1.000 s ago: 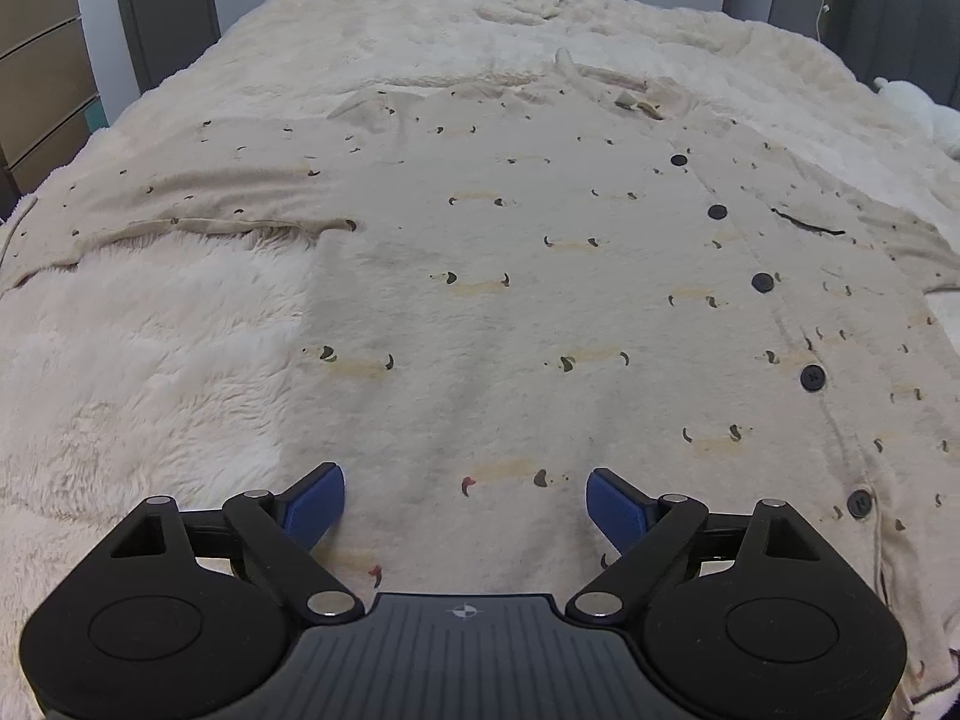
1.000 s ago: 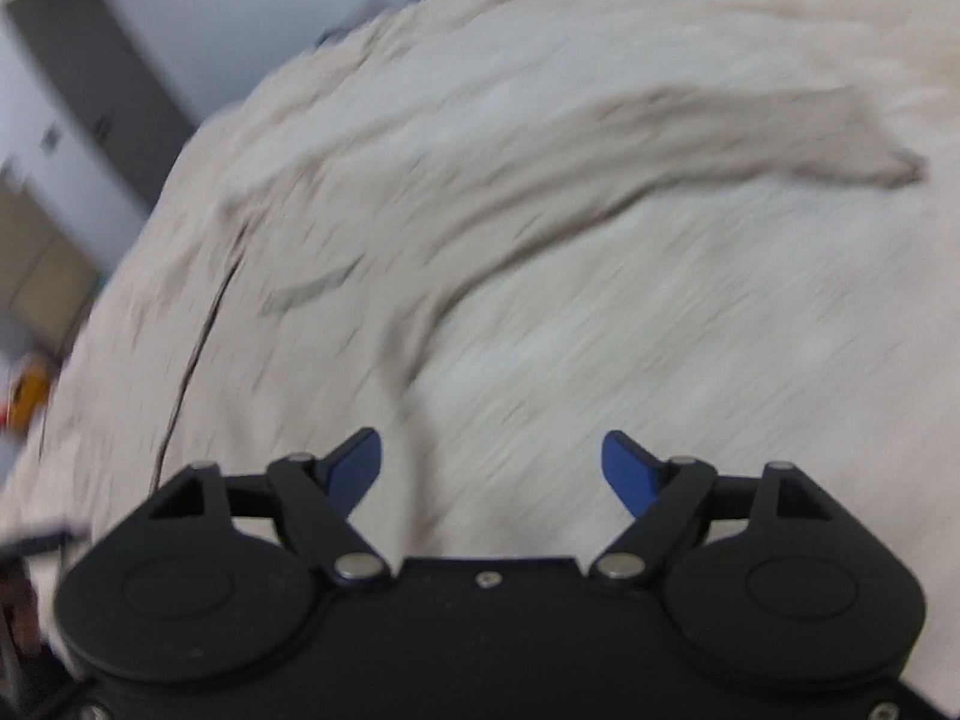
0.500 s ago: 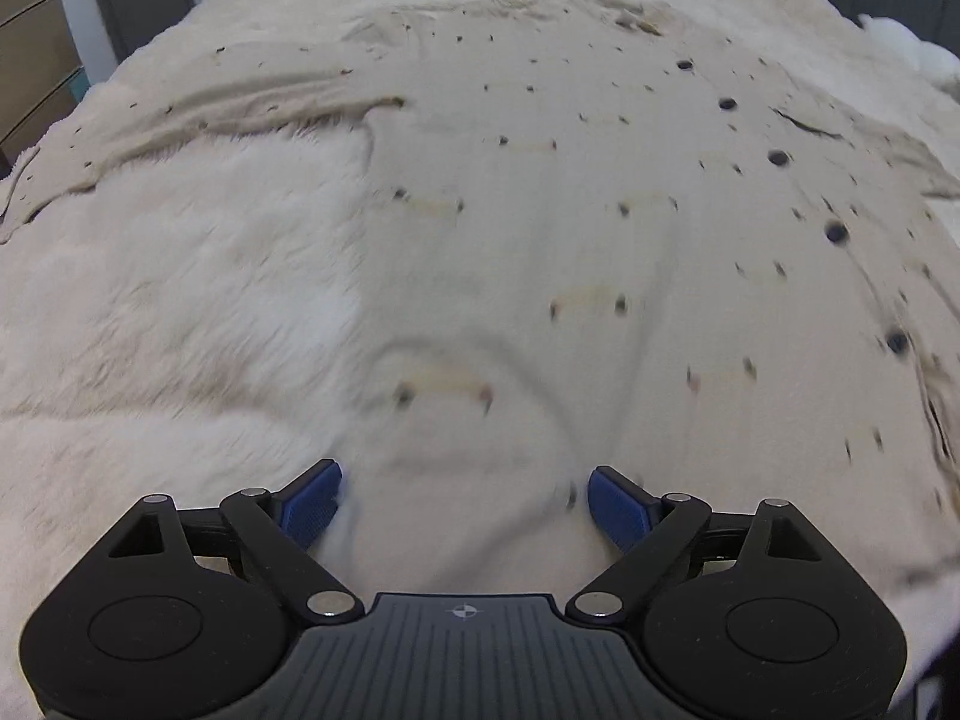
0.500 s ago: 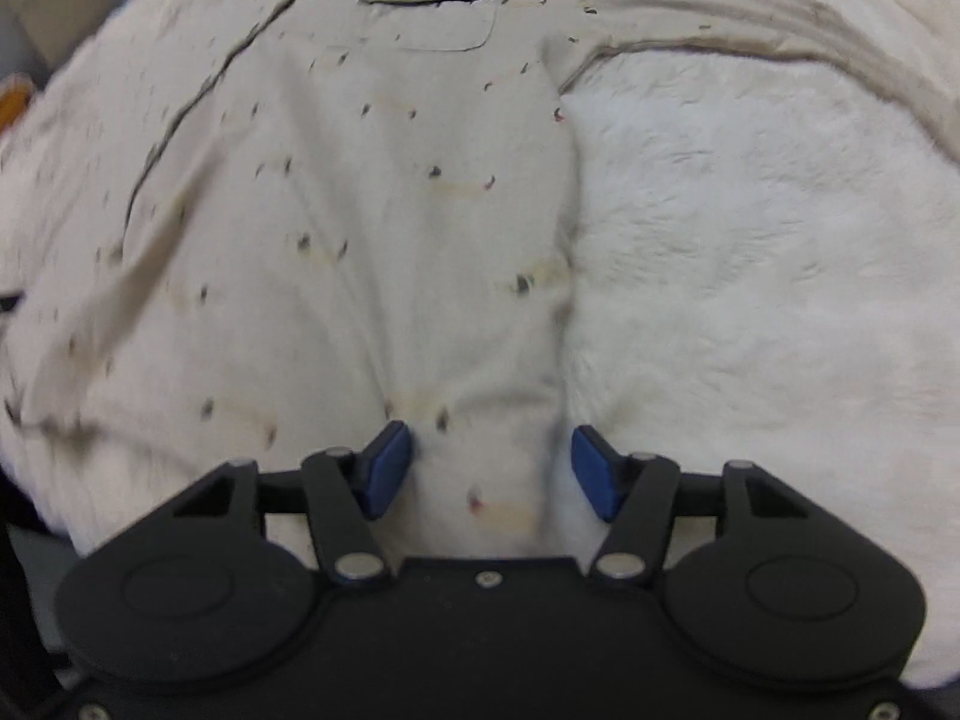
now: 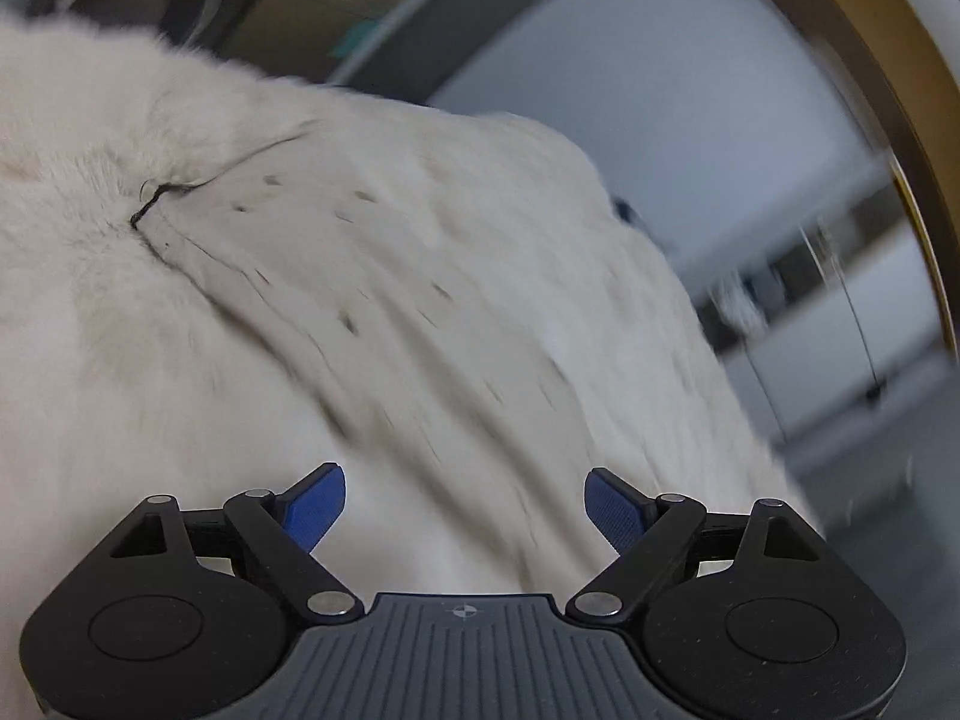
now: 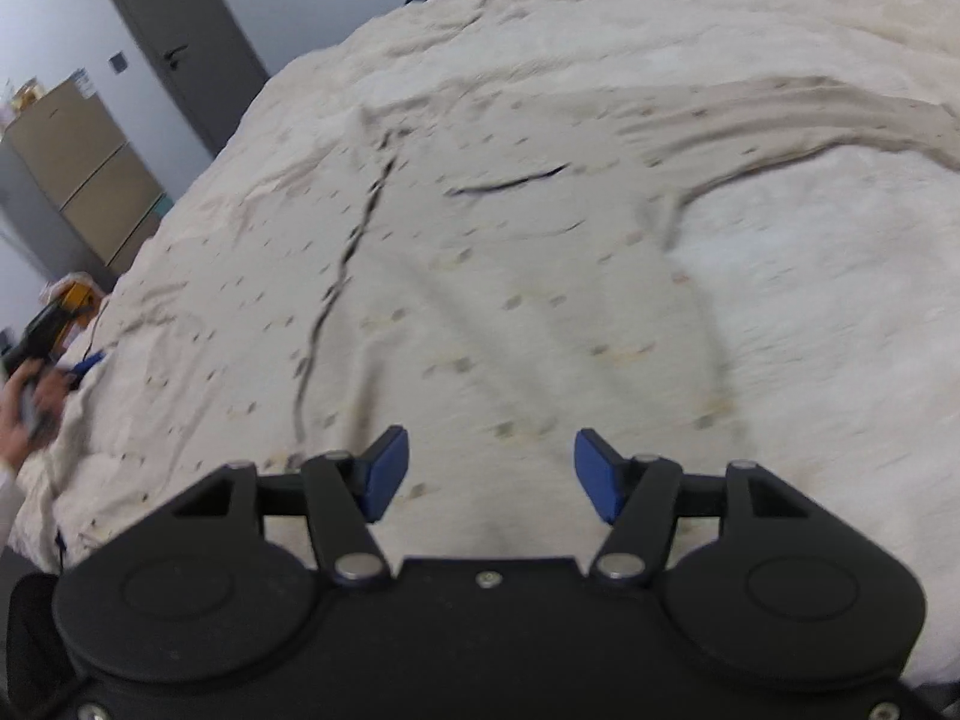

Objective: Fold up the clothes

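Observation:
A beige button-up shirt with small dog prints lies spread face up on a fluffy cream blanket. Its chest pocket and front placket show in the right wrist view. My right gripper is open and empty just above the shirt's lower hem. In the left wrist view, a sleeve of the shirt with a dark-edged cuff runs away from my left gripper, which is open and empty over it. The left gripper also shows at the far left of the right wrist view.
The blanket covers a bed. Beyond the bed's far left corner stand a grey door and a tan cabinet. In the left wrist view the bed's edge drops off to the right towards blurred white furniture.
My left gripper has swung off the shirt's body to the left sleeve and tilted sideways. My right gripper has opened wider and lifted back from the hem.

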### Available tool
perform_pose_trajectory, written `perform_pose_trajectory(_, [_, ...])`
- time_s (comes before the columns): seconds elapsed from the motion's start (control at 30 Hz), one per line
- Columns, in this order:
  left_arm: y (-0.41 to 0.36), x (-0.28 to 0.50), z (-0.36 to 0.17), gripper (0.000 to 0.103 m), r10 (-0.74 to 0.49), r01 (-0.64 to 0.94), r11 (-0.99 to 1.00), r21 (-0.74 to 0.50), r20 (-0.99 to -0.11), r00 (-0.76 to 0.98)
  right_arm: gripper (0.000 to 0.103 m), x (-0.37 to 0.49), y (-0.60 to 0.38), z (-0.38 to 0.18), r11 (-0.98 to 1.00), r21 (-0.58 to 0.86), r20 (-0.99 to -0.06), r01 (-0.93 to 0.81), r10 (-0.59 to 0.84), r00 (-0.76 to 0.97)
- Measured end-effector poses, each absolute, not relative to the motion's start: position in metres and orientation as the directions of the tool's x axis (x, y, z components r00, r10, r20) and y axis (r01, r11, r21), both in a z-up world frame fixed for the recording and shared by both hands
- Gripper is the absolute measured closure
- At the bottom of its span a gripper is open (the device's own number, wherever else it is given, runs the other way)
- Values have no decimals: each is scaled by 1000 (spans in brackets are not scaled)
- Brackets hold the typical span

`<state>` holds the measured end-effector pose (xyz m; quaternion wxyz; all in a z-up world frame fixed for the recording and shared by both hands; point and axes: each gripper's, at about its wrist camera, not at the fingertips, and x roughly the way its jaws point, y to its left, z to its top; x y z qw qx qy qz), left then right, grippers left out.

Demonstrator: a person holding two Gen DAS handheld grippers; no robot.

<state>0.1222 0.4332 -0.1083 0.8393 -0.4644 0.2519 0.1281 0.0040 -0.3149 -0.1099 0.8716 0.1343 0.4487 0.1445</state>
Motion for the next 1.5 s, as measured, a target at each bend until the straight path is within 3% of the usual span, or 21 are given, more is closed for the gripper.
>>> perform_pose_trajectory(0.03, [442, 131, -119, 40, -16, -465, 495, -734, -543, 840, 44, 5, -308, -112, 920, 369, -747, -129, 377, 547])
perform_pose_trajectory(0.1, [451, 136, -128, 70, 7, -505, 458, -732, -565, 825, 44, 5, -295, -114, 917, 377, -754, -129, 385, 533])
perform_pose_trajectory(0.13, [453, 134, -131, 76, 14, -503, 464, -729, -562, 827, 44, 6, -288, -115, 916, 381, -754, -129, 388, 531])
perform_pose_trajectory(0.17, [454, 132, -133, 96, 19, -497, 472, -728, -556, 831, 44, 8, -279, -117, 913, 386, -754, -131, 394, 526])
perform_pose_trajectory(0.2, [456, 128, -135, 103, 24, -499, 474, -725, -556, 831, 44, 10, -272, -119, 912, 388, -756, -136, 399, 519])
perform_pose_trajectory(0.37, [459, 95, -134, 102, 79, -506, 500, -703, -545, 835, 44, 19, -234, -124, 914, 361, -776, -186, 405, 483])
perform_pose_trajectory(0.53, [476, 95, -132, 86, 108, -547, 461, -699, -568, 816, 45, 24, -208, -126, 903, 364, -781, -228, 429, 453])
perform_pose_trajectory(0.63, [489, 86, -133, 83, 155, -572, 407, -712, -563, 812, 45, 22, -194, -123, 903, 340, -783, -260, 426, 453])
perform_pose_trajectory(0.7, [498, 78, -130, 68, 204, -578, 383, -721, -545, 814, 45, 19, -182, -124, 903, 322, -790, -283, 421, 446])
perform_pose_trajectory(0.77, [507, 75, -129, 64, 231, -574, 357, -737, -526, 818, 45, 16, -172, -128, 902, 315, -796, -296, 421, 434])
perform_pose_trajectory(0.83, [507, 76, -127, 72, 260, -594, 384, -707, -534, 804, 44, 15, -163, -133, 899, 322, -800, -296, 426, 423])
perform_pose_trajectory(0.87, [505, 78, -124, 93, 288, -615, 418, -668, -545, 788, 44, 15, -158, -135, 897, 330, -799, -295, 432, 418])
perform_pose_trajectory(0.9, [503, 79, -121, 101, 308, -635, 437, -637, -558, 771, 44, 14, -155, -136, 895, 333, -798, -296, 435, 416])
perform_pose_trajectory(1.03, [499, 65, -108, 101, 392, -692, 462, -555, -572, 720, 44, 13, -143, -131, 894, 318, -795, -317, 433, 425])
perform_pose_trajectory(1.1, [500, 69, -107, 88, 395, -706, 487, -514, -591, 703, 44, 13, -142, -129, 888, 325, -791, -324, 443, 422])
perform_pose_trajectory(1.23, [492, 58, -109, 86, 347, -689, 473, -550, -602, 719, 44, 11, -136, -128, 892, 321, -795, -319, 437, 421])
perform_pose_trajectory(1.37, [488, 67, -107, 67, 293, -657, 532, -534, -613, 734, 42, 7, -125, -131, 901, 290, -805, -323, 413, 427])
perform_pose_trajectory(1.5, [494, 81, -115, 63, 242, -631, 560, -537, -622, 744, 42, 3, -117, -142, 902, 275, -819, -332, 400, 411])
